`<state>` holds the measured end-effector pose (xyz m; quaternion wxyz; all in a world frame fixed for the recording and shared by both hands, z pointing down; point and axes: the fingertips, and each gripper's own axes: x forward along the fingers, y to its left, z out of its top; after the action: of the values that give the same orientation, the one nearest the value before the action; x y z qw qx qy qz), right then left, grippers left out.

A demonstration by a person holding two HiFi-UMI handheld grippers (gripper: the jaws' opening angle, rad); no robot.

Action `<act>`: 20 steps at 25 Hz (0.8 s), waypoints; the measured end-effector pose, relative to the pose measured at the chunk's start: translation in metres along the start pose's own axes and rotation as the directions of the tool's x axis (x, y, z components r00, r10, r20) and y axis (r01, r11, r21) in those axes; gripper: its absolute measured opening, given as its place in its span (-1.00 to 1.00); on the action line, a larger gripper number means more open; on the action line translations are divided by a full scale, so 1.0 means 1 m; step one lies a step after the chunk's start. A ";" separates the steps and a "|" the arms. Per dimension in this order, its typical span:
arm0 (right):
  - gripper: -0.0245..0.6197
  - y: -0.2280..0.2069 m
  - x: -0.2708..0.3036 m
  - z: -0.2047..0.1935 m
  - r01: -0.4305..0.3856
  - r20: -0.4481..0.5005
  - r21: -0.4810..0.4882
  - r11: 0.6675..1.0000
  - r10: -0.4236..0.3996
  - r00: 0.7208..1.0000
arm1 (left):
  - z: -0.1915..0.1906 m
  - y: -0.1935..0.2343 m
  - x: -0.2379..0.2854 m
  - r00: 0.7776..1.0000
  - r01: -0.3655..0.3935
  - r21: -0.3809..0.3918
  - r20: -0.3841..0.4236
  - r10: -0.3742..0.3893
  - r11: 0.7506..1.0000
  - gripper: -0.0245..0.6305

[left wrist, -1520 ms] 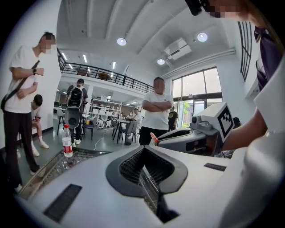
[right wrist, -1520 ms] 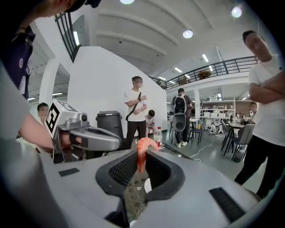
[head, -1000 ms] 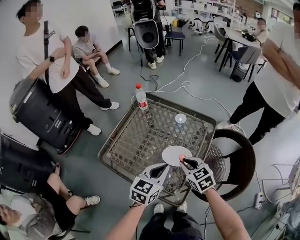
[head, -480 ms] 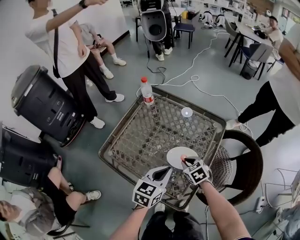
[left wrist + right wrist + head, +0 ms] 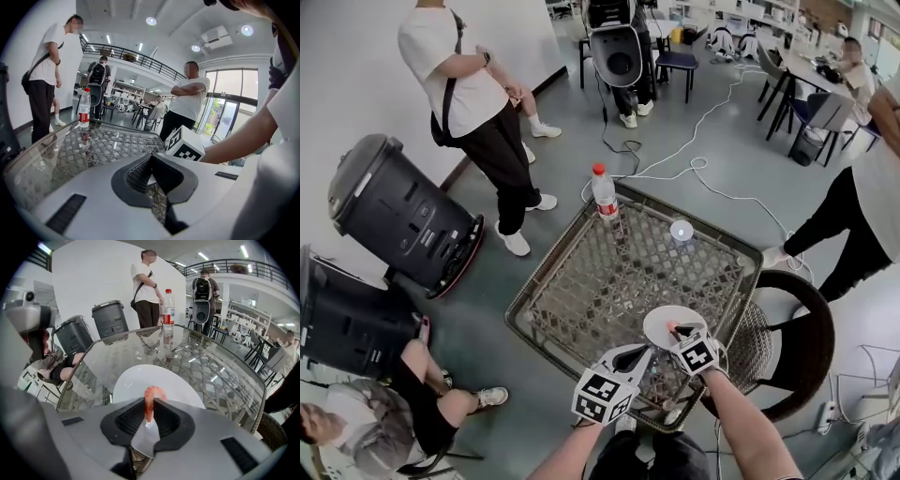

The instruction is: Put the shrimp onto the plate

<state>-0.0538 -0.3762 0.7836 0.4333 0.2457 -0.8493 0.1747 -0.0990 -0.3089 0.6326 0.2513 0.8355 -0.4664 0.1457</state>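
The left gripper (image 5: 639, 355) hangs over the near edge of the glass-topped wicker table (image 5: 536, 289), just left of the plate (image 5: 659, 319). Its own view shows the left gripper (image 5: 151, 159) with its pad tips pressed together and nothing between them; only a thin slit lower down lets the table weave show through. That view also takes in the right gripper's marker cube (image 5: 185, 143) close beside it and a bottle (image 5: 84, 108) standing at the far side of the table. It shows neither plate nor shrimp. To the right, the right gripper (image 5: 677, 333) sits over the near part of the white plate, with a small orange shrimp (image 5: 672, 328) at its tips. In its own view the right gripper (image 5: 150, 411) is clamped on the shrimp (image 5: 150, 398), which stands upright between the pads with its curled end poking above them. The plate (image 5: 136, 380) lies directly beyond and below. No view shows whether the shrimp touches the plate. The bottle (image 5: 168, 303) stands past the plate, near the table's far rim.
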 end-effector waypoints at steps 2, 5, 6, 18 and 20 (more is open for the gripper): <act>-0.73 -0.001 0.000 -0.001 -0.005 -0.013 0.011 1.000 0.005 1.000 | -0.001 0.001 0.001 1.000 0.002 -0.002 -0.003 -0.002 1.000 -0.90; -0.72 0.003 -0.003 -0.001 -0.033 -0.013 0.045 0.998 0.034 0.999 | 0.000 0.001 -0.002 1.000 0.006 -0.001 -0.004 -0.006 1.000 -0.90; -0.68 0.004 -0.005 0.001 -0.036 -0.001 0.053 0.998 0.036 0.999 | 0.002 0.002 -0.003 1.000 0.007 0.000 -0.002 -0.007 1.000 -0.90; -0.79 0.016 -0.154 0.079 -0.067 0.399 0.129 0.989 0.010 0.917 | 0.069 -0.029 -0.022 0.991 0.092 0.049 0.098 -0.097 0.995 -0.90; -0.90 0.020 -0.185 0.088 -0.071 0.463 0.116 0.991 0.009 0.886 | 0.082 -0.040 -0.028 0.987 0.106 0.065 0.117 -0.113 0.992 -0.90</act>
<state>-0.0294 -0.3555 0.5798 0.1987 0.2901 -0.9196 0.1750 -0.0783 -0.3170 0.5400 0.2058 0.8741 -0.4297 0.0946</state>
